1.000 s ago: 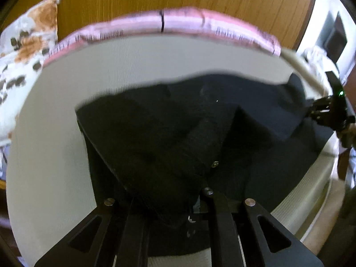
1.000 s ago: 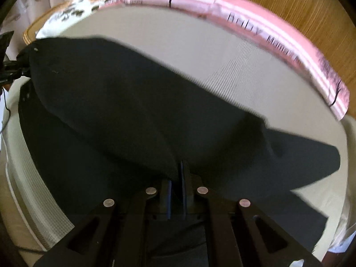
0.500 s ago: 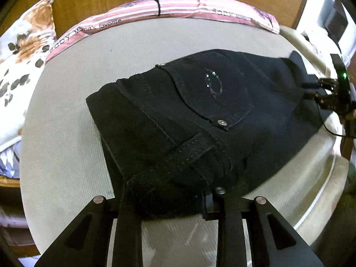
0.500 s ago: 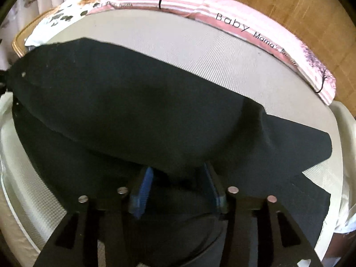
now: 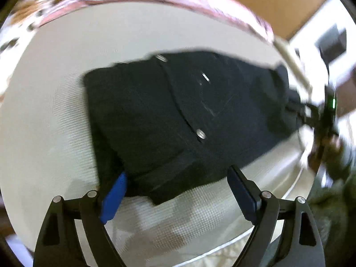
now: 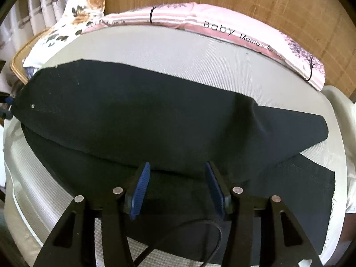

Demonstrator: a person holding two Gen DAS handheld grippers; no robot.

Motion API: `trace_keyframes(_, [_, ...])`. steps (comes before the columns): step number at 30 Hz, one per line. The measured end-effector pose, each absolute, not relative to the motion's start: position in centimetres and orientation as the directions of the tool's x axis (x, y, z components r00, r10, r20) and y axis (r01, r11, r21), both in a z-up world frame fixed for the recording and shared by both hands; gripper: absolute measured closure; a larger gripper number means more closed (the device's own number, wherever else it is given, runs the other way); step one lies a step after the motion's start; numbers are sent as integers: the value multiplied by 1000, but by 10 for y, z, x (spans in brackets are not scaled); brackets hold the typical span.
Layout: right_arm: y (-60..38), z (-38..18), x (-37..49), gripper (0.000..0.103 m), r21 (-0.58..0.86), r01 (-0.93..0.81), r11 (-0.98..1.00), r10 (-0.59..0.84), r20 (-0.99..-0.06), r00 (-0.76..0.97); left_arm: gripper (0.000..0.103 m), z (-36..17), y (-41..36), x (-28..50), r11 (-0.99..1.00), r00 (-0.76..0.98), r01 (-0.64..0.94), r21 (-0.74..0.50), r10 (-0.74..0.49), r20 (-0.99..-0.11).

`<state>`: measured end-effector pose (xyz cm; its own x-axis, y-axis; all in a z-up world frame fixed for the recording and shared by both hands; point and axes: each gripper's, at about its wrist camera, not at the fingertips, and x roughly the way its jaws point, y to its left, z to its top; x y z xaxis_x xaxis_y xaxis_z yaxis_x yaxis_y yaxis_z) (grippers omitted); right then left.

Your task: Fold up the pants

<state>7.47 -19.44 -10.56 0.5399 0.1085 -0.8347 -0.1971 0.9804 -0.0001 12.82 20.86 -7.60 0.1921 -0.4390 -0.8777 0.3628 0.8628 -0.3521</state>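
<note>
Now your left gripper (image 5: pixel 175 179) has its jaws spread wide, having just been opening, and nothing is clamped between them; the waistband corner of the black pants (image 5: pixel 178 115) lies on the grey mattress (image 5: pixel 44 111) in the gap between the blue pad (image 5: pixel 113 198) at lower left and the dark pad at lower right, touching neither as far as the blurred left wrist view shows. In that view the pants fill the middle of the frame, folded over on themselves, with metal rivets along a pocket seam, and your right gripper (image 5: pixel 320 113) appears blurred at the far right edge beside the other end of the cloth. Through the right wrist view, your right gripper (image 6: pixel 176 180) has its fingers parted about halfway, not pressing on anything; the folded edge of the pants (image 6: pixel 155 115) sits just above and between the pads. The pants stretch across the centre of that frame from the left edge to the right, an upper layer lying on a lower one. A pink striped cushion (image 6: pixel 244 33) runs along the top edge of the mattress (image 6: pixel 178 51), and a floral pillow (image 6: pixel 80 15) sits at upper left.
</note>
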Motion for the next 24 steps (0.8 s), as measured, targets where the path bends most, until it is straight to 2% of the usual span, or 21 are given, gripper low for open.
trace_keyframes(3, [-196,-102,73,52,40,-188,981,137,-831,539,16,-66,244,120,886,310,212,-413,-461,-831])
trace_keyframes(7, [-202,-98,69,52,116,-164,980,187,-822,537,16,-71,280,100,826,391,-10,-564,-516,-762])
trace_keyframes(9, [-209,-99,67,52,196,-135,971,238,-818,524,17,-76,278,88,776,399,-59,-628,-558,-727])
trace_keyframes(14, [-224,-111,65,52,326,-61,943,313,-814,490,19,-89,245,82,749,362,-102,-654,-585,-726])
trace_keyframes(19, [-245,-127,63,52,482,52,874,402,-780,479,30,-100,238,91,726,374,-190,-661,-569,-733])
trace_keyframes(24, [-263,-144,63,51,576,142,805,446,-746,494,48,-114,239,96,684,407,-298,-666,-540,-737])
